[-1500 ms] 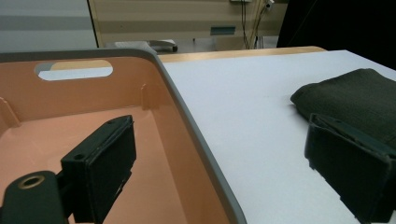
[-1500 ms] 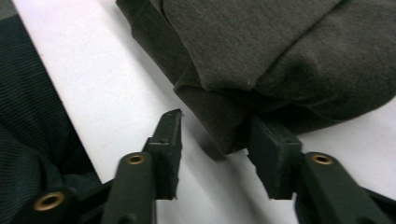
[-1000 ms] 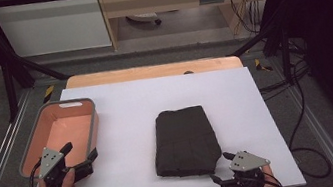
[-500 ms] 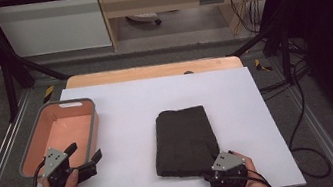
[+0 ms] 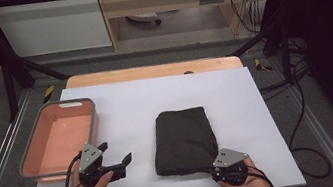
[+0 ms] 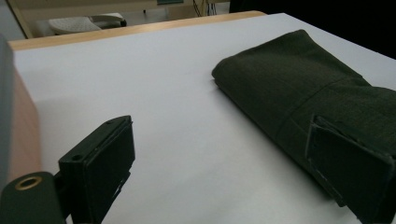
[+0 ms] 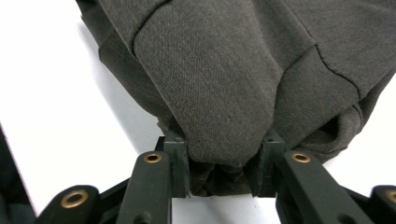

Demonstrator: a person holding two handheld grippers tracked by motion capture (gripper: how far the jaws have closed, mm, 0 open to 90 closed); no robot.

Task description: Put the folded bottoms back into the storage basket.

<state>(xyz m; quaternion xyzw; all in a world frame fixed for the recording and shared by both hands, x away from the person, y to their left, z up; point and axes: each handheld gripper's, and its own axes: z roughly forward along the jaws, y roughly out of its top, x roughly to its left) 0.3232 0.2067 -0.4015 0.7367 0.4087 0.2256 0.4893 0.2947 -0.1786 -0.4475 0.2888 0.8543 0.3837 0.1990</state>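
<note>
Folded dark cloth (image 5: 183, 140) mid-table, right gripper (image 7: 219, 179) pinching its near corner.
Left gripper (image 5: 116, 158) hangs wide open and empty beside the basket (image 5: 44, 172); looks like nothing's moved in there yet.

Dark folded cloth (image 5: 183, 139) lies flat on table (image 5: 258, 109).

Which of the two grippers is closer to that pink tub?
The left gripper: it hovers beside the tub's near corner. The right gripper grips the dark folded cloth, farther away.
</note>
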